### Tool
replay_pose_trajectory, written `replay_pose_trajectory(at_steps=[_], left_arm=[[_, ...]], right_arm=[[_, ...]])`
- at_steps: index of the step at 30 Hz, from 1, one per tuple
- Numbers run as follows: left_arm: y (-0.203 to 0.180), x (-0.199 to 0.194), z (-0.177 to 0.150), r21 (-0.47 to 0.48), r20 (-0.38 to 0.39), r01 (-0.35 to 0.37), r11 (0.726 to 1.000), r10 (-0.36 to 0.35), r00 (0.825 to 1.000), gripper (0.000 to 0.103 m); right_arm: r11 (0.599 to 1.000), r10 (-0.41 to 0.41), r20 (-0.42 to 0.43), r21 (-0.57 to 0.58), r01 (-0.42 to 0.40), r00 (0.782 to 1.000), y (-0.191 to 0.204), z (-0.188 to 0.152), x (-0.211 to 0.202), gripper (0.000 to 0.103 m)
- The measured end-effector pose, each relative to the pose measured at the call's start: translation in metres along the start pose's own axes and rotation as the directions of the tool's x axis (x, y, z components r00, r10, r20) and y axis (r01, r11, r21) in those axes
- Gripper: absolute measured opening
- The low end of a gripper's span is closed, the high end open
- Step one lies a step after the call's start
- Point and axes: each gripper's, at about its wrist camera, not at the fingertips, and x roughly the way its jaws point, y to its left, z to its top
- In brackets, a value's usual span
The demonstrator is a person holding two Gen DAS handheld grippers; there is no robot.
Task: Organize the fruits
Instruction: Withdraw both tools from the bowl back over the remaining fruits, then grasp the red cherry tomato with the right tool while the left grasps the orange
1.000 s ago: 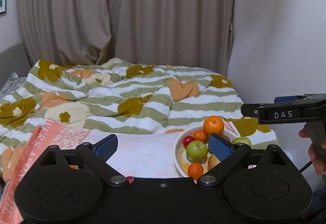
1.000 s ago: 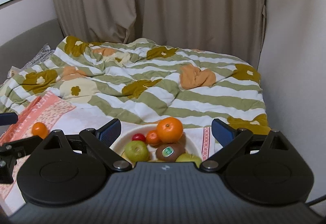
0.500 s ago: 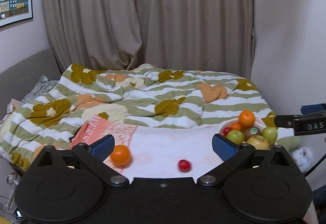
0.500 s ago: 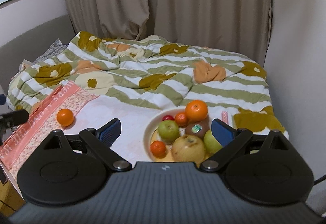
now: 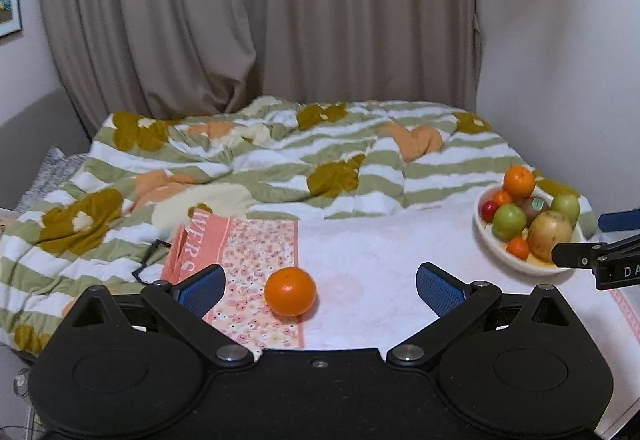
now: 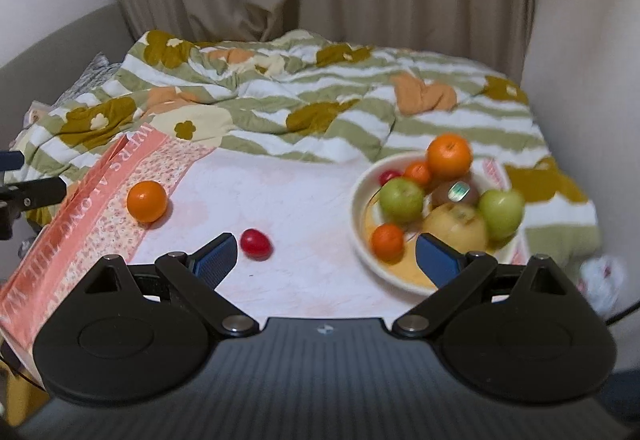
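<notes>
A loose orange (image 5: pixel 290 292) lies on the edge of a pink floral cloth (image 5: pixel 256 252), just ahead of my open, empty left gripper (image 5: pixel 318 286). It also shows in the right wrist view (image 6: pixel 147 201). A small red fruit (image 6: pixel 256 243) lies on the white cloth close to the left finger of my open, empty right gripper (image 6: pixel 326 260). A white bowl (image 6: pixel 360 224) at the right holds a large orange (image 6: pixel 449 156), green apples (image 6: pixel 401 199), a kiwi, a yellow apple and small oranges. The bowl shows in the left wrist view too (image 5: pixel 486 236).
A rumpled green-striped floral quilt (image 5: pixel 280 159) covers the bed behind the white cloth (image 5: pixel 368 264). Beige curtains hang at the back and a wall stands close on the right. The right gripper's finger (image 5: pixel 592 260) reaches in beside the bowl.
Both grippers have pulled back and swung left. The loose orange now sits between the left fingers, and the red fruit has come into the right wrist view.
</notes>
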Motion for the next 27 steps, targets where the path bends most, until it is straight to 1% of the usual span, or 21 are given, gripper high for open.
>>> replay_pose_trajectory(at_steps=[2, 7, 11, 17, 19, 20, 25, 27], left_arm=[[0.012, 0.015, -0.002, 0.012, -0.027, 0.021, 1.000, -0.021, 0.999, 0.103], [0.034, 0.051, -0.004, 0.054, -0.063, 0.065, 0.996, -0.062, 0.996, 0.103], [0.046, 0.086, -0.005, 0.071, -0.106, 0.102, 0.992, -0.094, 0.990, 0.102], [0.060, 0.133, -0.008, 0.043, -0.187, 0.135, 0.990, -0.125, 0.974, 0.101], [0.062, 0.144, -0.010, 0.032, -0.207, 0.139, 0.990, -0.130, 0.970, 0.098], [0.063, 0.150, -0.010, 0.024, -0.220, 0.143, 0.989, -0.134, 0.966, 0.094], [0.062, 0.171, -0.015, -0.010, -0.262, 0.167, 0.986, -0.164, 0.951, 0.090], [0.061, 0.178, -0.016, -0.017, -0.274, 0.170, 0.985, -0.168, 0.947, 0.085]], right_arm=[[1.000, -0.004, -0.025, 0.024, 0.005, 1.000, 0.010, -0.002, 0.012, 0.103], [0.997, -0.033, -0.060, 0.064, 0.037, 0.998, 0.030, -0.003, 0.043, 0.103], [0.995, -0.046, -0.088, 0.081, 0.053, 0.995, 0.040, -0.003, 0.072, 0.103], [0.994, -0.022, -0.148, 0.101, 0.037, 0.989, 0.050, -0.003, 0.112, 0.103], [0.994, -0.014, -0.159, 0.102, 0.030, 0.987, 0.053, -0.004, 0.123, 0.103], [0.994, -0.013, -0.166, 0.103, 0.031, 0.986, 0.054, -0.004, 0.126, 0.103], [0.991, -0.005, -0.187, 0.128, 0.030, 0.982, 0.055, -0.005, 0.140, 0.103], [0.992, -0.006, -0.197, 0.124, 0.030, 0.980, 0.057, -0.005, 0.144, 0.102]])
